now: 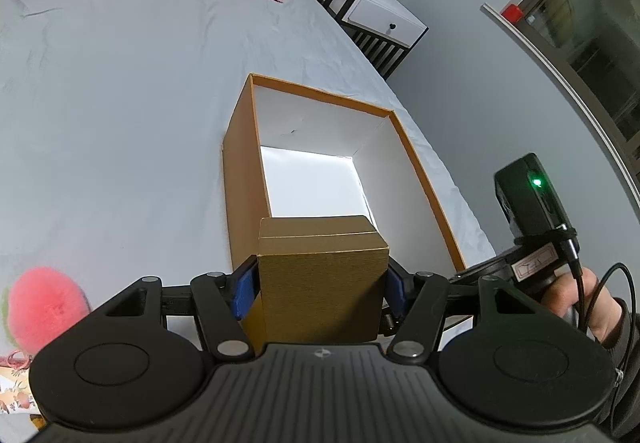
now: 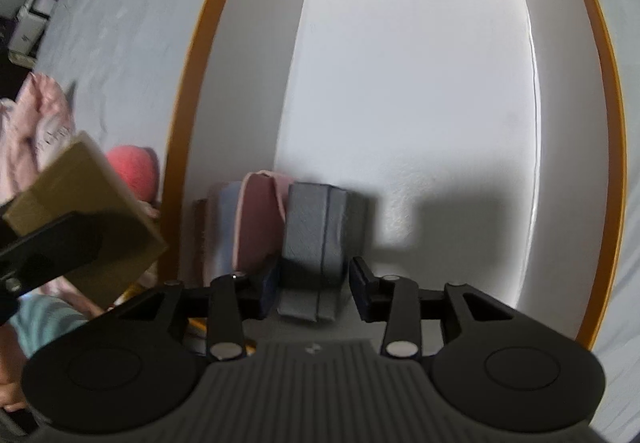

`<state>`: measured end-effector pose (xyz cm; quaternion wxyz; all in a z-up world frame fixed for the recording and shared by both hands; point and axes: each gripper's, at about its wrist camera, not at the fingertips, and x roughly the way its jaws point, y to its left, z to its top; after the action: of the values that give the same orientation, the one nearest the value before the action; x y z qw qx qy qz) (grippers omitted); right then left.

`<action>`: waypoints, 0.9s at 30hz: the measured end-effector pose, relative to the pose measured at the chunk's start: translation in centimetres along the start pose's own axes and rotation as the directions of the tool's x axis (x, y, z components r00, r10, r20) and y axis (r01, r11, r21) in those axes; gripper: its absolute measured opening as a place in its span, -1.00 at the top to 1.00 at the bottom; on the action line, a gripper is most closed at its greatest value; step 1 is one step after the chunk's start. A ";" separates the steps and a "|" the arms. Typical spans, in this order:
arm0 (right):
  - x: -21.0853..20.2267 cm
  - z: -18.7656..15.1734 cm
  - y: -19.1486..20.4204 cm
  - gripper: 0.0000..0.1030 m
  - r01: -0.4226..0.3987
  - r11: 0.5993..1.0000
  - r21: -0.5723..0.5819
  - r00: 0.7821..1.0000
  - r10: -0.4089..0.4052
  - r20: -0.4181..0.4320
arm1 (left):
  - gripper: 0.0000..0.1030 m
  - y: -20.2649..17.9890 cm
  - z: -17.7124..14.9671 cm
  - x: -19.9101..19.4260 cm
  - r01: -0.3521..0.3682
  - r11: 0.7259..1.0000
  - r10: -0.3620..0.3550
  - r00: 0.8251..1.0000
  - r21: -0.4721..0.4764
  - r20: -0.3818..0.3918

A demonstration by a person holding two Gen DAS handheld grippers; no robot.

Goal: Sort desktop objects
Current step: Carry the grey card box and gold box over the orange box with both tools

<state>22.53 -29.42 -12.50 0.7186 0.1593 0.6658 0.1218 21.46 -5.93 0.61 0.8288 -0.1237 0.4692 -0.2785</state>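
On grey bedsheet (image 1: pixel 120 103): orange storage box (image 1: pixel 240 179), open top, white lining. Left gripper (image 1: pixel 320 289) pinches gold box (image 1: pixel 324 279) between blue pads, at near rim of storage box; brushed metallic finish, rectangular, upright. Right gripper (image 2: pixel 312 291) reaches inside storage box, jaws parted; grey pouch (image 2: pixel 312 231) with dark centre seam between them, right pad clear of it. Pink pouch (image 2: pixel 256 219) just beside grey one. Fluffy pink ball (image 1: pixel 44 307) lies on sheet, left.

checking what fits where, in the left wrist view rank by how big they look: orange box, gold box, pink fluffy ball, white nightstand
1. orange box
2. gold box, though it sits nearest the camera between the fingers, so it looks inflated
3. pink fluffy ball and white nightstand: look alike, and the nightstand is far off, so unranked
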 end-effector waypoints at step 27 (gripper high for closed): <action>-7.9 -8.7 5.2 -0.24 -0.025 0.909 -0.416 0.932 0.172 0.319 | -0.40 -2.8 -1.1 -0.1 0.028 0.999 -0.026 0.998 0.035 -0.056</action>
<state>13.35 -27.08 -3.76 0.8350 0.0602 0.4792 0.2635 19.52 -8.13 1.40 0.8138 -0.1076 0.4852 -0.3012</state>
